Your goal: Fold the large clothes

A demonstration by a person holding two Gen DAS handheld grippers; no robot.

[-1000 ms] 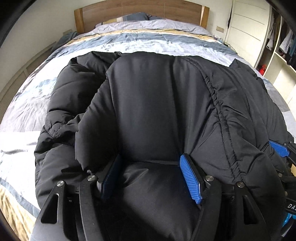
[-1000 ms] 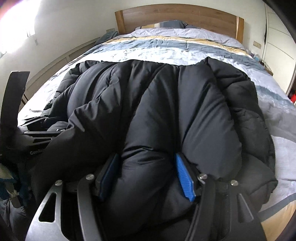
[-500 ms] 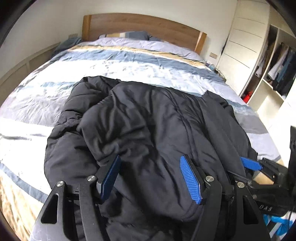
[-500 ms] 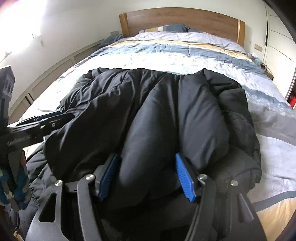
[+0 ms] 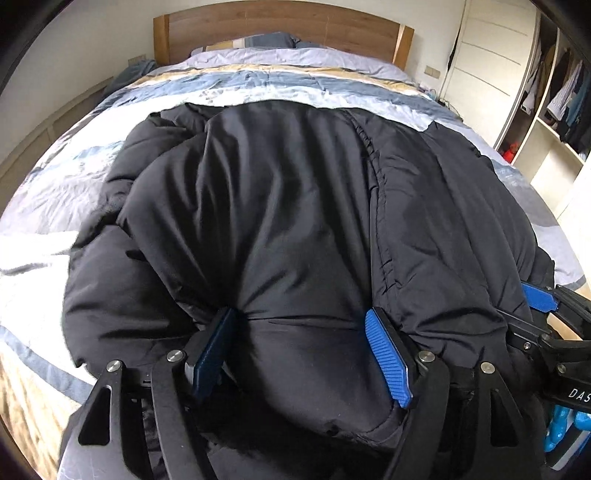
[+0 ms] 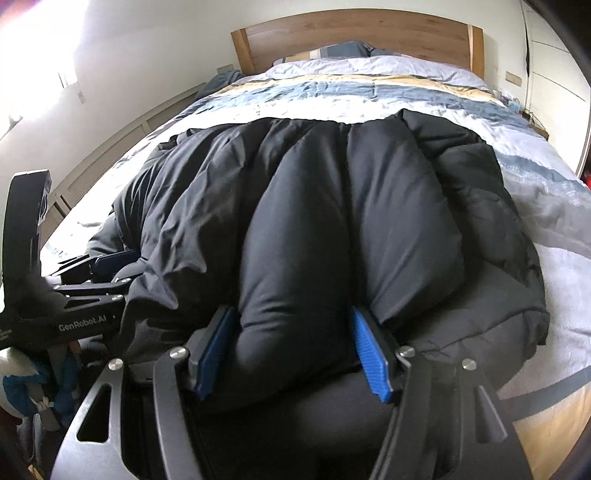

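A large black puffer jacket lies spread on the striped bed and fills both views; it also shows in the right wrist view. My left gripper is shut on a thick bunch of the jacket's near edge, which bulges between its blue pads. My right gripper is shut on another thick fold of the same edge, with blue pads pressed into the padding. The right gripper shows at the right of the left wrist view, and the left gripper at the left of the right wrist view.
The bed has a blue, white and tan striped duvet, pillows and a wooden headboard. An open wardrobe with hanging clothes stands to the right. A low panelled wall runs along the left.
Both grippers stay clamped on the jacket. They rose and pulled back half a second ago, then came down and forward again, so the jacket now fills more of both views.
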